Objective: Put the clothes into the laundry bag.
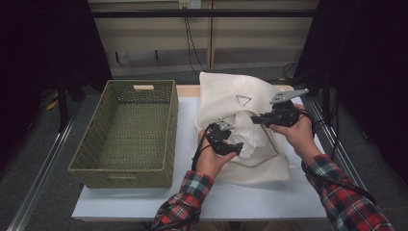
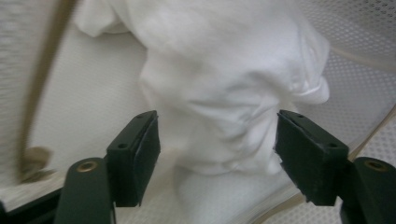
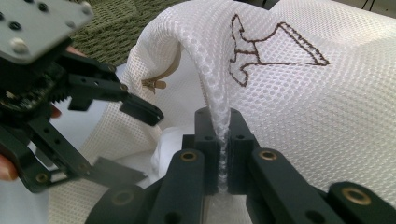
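Observation:
A white mesh bag [image 1: 226, 91] with a brown stitched triangle mark lies on the white table. My right gripper [image 1: 253, 118] is shut on a fold of the bag's edge [image 3: 223, 126] and holds it lifted, so the mouth of the mesh bag [image 3: 299, 107] gapes. A crumpled white garment [image 1: 250, 137] sits in that mouth. My left gripper [image 1: 235, 147] is open right at it. In the left gripper view the garment [image 2: 219, 93] bulges between the two spread pads of the left gripper [image 2: 217, 126], which do not press it. The right gripper view shows the left gripper [image 3: 140, 142] with jaws apart beside the garment [image 3: 161, 149].
A green woven basket [image 1: 120, 175] stands empty on the left half of the table, close beside the bag; its weave [image 3: 112, 23] shows behind the lifted mesh. The table's front strip lies bare before the plaid-sleeved forearms. Dark floor and rails flank the table.

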`<state>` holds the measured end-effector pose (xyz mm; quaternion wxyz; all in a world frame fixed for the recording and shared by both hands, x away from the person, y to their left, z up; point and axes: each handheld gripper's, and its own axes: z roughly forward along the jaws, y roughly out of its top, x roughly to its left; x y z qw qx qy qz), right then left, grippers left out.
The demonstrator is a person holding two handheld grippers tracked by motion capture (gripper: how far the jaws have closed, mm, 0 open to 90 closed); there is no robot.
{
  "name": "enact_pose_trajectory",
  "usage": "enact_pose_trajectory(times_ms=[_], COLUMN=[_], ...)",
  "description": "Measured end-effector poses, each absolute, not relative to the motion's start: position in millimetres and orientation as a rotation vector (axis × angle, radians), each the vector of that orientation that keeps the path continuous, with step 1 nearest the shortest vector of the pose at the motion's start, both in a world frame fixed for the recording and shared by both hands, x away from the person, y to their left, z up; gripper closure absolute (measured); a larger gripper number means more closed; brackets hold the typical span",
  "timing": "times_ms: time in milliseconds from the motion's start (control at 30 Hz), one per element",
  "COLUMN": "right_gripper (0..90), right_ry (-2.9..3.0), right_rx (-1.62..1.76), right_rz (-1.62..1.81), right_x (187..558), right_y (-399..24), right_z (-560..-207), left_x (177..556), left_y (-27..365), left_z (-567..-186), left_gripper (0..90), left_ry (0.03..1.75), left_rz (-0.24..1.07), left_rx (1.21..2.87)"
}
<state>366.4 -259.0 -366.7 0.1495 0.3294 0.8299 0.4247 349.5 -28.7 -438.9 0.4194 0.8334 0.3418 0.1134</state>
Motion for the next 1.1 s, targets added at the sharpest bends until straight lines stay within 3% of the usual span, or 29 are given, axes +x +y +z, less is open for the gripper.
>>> enact_pose_trajectory(times_ms=[100,433,800,1100], right_gripper=[86.7,86.7,86.7,86.8], right_ry=[2.390,2.411,2.416,2.403], right_rx=[0.946,0.923,0.924,0.932], right_rz=[1.215,1.204,1.220,1.213], right_x=[367.2,371.1,373.7,373.4], right_y=[-257.2,-251.5,-252.4,-252.8], right_z=[-366.6,-367.3,-368.4,-366.8], left_x=[350.6,356.9,367.7,367.0], left_y=[-19.2,-13.1,-10.2,-14.7], left_z=[-438.9,-460.6,-473.1,-468.5], left_gripper=[28.4,35.9,58.4,85.0], left_ry=[0.857,0.828,0.881,0.977], left_rz=[0.315,0.381,0.375,0.316], left_rx=[2.098,2.189,2.259,2.259])
